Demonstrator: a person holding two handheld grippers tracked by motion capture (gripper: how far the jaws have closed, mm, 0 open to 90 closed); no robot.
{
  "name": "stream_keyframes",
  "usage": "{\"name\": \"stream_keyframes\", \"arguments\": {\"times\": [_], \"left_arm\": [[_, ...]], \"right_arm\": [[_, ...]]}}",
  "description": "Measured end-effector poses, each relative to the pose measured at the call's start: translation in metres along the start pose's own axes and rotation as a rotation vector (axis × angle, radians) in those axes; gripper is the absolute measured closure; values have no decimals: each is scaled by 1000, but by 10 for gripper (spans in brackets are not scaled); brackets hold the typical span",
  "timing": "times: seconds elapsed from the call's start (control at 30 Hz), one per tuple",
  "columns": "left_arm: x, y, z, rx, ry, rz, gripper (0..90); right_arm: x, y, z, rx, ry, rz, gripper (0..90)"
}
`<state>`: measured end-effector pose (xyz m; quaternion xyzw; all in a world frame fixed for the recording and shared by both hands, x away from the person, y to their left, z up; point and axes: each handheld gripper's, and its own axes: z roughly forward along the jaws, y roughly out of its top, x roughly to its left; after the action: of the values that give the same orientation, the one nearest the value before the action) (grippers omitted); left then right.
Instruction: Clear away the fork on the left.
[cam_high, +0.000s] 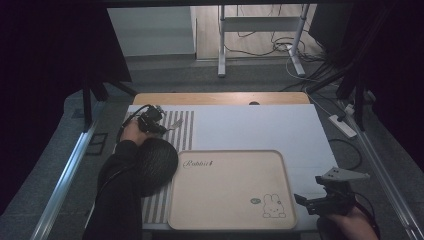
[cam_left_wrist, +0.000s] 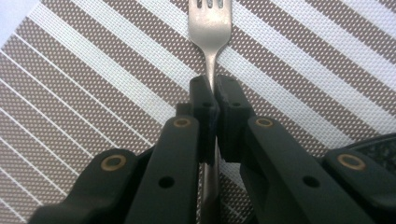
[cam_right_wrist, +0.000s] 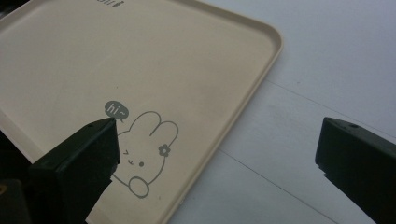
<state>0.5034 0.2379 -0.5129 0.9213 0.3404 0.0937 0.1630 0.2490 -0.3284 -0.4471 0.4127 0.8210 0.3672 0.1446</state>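
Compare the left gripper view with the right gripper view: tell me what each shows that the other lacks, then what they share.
Left gripper view alone: the left hand-held gripper shut on a fork, over a striped mat. Right gripper view alone: the right hand-held gripper, jaws wide apart and holding nothing, above the corner of a beige tray with a rabbit drawing. Shared: a pair of black jaws rising from the bottom edge.

From my remote seat I've got a table (cam_high: 220, 98) with a wooden top, mostly covered by a white sheet (cam_high: 260, 127). On that sheet: a brown-and-white striped placemat (cam_high: 182, 127) on the left, and a beige tray (cam_high: 230, 192) with a little rabbit drawing in front. A fork (cam_left_wrist: 210, 28) lies flat on the placemat's stripes.
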Motion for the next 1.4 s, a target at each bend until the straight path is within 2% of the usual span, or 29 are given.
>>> {"name": "stream_keyframes", "arguments": {"times": [0.03,0.1,0.17,0.2,0.23,0.27,0.33,0.43,0.53,0.77,0.87,0.97,1.03,1.13,1.23,1.4], "left_arm": [[0,0,0,15,36,16,865],[2,-1,-1,23,66,20,866],[6,-2,-3,34,69,17,866],[6,-3,-4,43,92,26,866],[7,-4,-5,54,91,28,865],[7,-4,-6,64,110,36,865],[8,-6,-9,87,141,28,865],[11,-9,-16,105,157,11,865],[14,-11,-24,112,142,-9,865],[13,-18,-40,82,41,-130,864],[8,-20,-45,53,-1,-157,864],[1,-21,-48,14,-35,-170,864],[-6,-21,-48,2,-48,-162,864],[-15,-22,-48,-5,-61,-175,864],[-21,-25,-48,-17,-79,-205,864],[-35,-33,-50,-29,-102,-216,864]], "right_arm": [[0,0,0,0,0,0,4],[0,0,0,-1,0,1,4],[0,0,0,-1,0,1,4],[0,0,0,-4,0,2,4],[0,0,0,-3,0,2,4],[0,0,0,-3,1,3,4],[-1,0,0,-5,2,5,4],[0,0,0,-3,0,2,4],[0,0,0,-1,0,2,4],[0,0,0,-1,-1,2,4],[0,0,0,0,-1,1,4],[0,0,0,2,-3,0,4],[0,0,0,2,-3,0,4],[0,0,0,0,-3,1,4],[0,0,0,2,-4,0,4],[0,0,0,2,-4,0,4]]}}
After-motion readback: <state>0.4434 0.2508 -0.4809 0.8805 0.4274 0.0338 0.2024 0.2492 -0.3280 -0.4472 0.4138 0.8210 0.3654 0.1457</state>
